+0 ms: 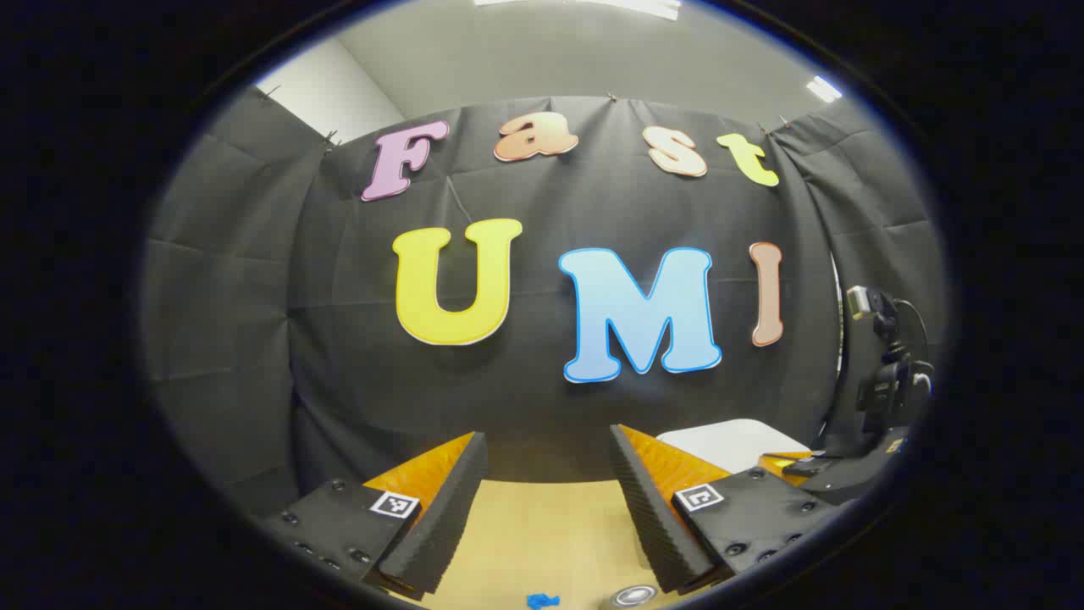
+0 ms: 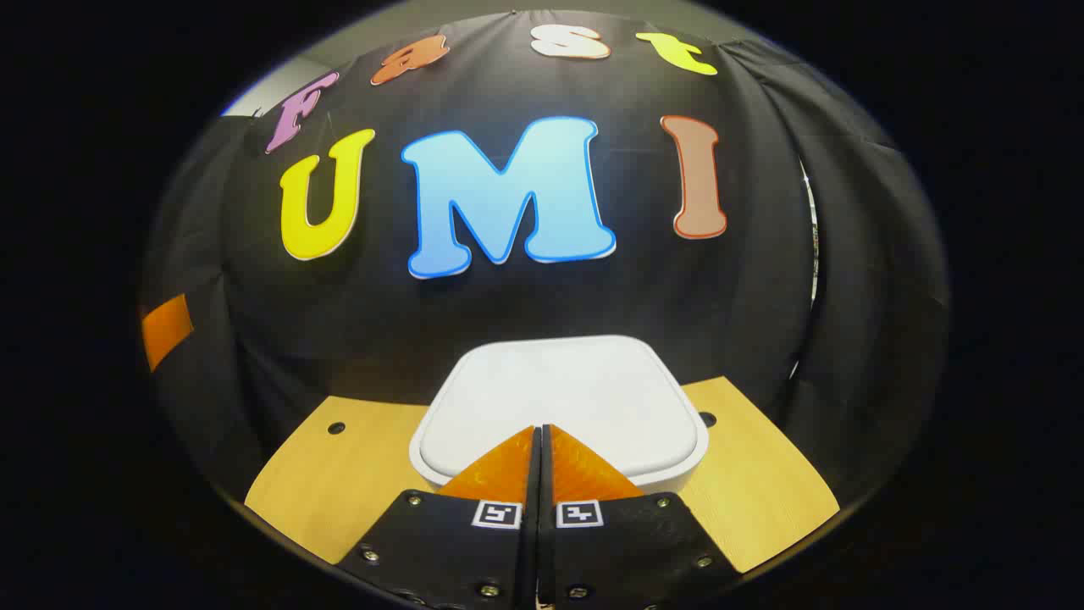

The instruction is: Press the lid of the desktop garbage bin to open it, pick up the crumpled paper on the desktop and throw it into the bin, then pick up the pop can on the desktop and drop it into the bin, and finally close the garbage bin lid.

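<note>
The bin lid (image 2: 563, 398), white and flat with rounded corners, lies shut on the worktop (image 2: 339, 474) straight ahead of the right gripper (image 2: 542, 440) in the right gripper view, its near edge hidden under the fingertips. The lid has no clear long axis; it is roughly square, slightly wider at the near side. The right fingers are closed together with nothing between them, tips over the lid's near middle; whether they touch it I cannot tell. This reads as the pressing step, and the coming move seems to be a short push down and forward on that near part. The right gripper is plainly the nearer one. In the left gripper view the lid (image 1: 728, 440) sits to the right and beyond the left gripper (image 1: 549, 474), whose fingers stand wide apart and empty, aimed at the far wall. Both grippers are held about level, tilted a little down. A blue scrap (image 1: 542, 601) and a round disc (image 1: 633, 596) lie on the worktop near that view's bottom edge; paper and can I cannot place.
</note>
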Action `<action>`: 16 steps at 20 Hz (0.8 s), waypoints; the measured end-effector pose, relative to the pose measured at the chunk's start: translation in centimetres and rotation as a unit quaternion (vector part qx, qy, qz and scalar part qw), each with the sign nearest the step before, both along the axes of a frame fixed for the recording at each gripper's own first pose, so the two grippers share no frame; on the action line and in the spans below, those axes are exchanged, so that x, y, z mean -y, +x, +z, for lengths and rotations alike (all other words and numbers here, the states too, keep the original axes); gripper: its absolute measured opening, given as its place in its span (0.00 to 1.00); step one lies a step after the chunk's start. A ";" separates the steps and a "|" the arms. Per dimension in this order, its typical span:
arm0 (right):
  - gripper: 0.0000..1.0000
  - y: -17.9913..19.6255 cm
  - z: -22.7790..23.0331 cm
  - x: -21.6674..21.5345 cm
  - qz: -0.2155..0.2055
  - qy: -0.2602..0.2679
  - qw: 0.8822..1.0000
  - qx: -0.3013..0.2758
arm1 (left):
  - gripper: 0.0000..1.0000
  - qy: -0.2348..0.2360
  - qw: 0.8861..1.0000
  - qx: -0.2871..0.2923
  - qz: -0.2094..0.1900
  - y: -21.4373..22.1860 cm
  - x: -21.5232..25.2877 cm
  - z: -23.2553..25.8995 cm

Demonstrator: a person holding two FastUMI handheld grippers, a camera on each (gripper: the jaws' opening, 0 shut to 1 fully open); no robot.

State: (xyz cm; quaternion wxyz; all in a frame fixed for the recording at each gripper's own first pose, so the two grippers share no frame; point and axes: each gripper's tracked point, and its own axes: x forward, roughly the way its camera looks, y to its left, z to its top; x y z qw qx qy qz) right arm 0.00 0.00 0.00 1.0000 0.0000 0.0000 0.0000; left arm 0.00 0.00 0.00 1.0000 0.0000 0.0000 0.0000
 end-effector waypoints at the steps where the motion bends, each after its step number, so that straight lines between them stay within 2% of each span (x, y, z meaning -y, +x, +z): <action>1: 0.01 0.1 -0.2 0.1 0.002 0.006 1.000 -0.010 | 0.94 -0.002 1.000 -0.001 0.000 -0.1 0.0 0.0; 2: 0.01 0.1 -0.1 0.1 0.004 0.013 1.000 -0.003 | 0.98 -0.003 1.000 0.000 0.000 0.0 0.1 0.1; 5: 0.01 0.3 -0.5 0.0 0.012 0.018 1.000 -0.005 | 0.98 -0.006 1.000 -0.002 -0.002 0.0 0.2 -0.1; 6: 0.01 0.3 -0.7 0.1 0.014 0.022 1.000 -0.004 | 0.94 -0.008 1.000 -0.004 -0.004 0.0 0.3 -0.2; 12: 0.01 0.4 -1.0 0.1 0.016 0.027 0.999 -0.005 | 0.94 -0.009 1.000 -0.004 -0.009 0.0 0.5 -0.1; 13: 0.02 0.4 -1.0 0.1 0.019 0.038 0.999 -0.009 | 0.98 -0.009 1.000 -0.001 -0.010 -0.2 0.5 0.1; 14: 0.02 0.4 -1.1 0.1 0.020 0.041 0.999 -0.009 | 0.94 -0.009 1.000 0.000 -0.010 -0.2 0.6 0.2; 16: 0.01 0.4 -1.1 0.1 0.013 0.024 1.000 -0.007 | 0.94 -0.011 1.000 0.004 -0.012 -0.5 0.7 0.5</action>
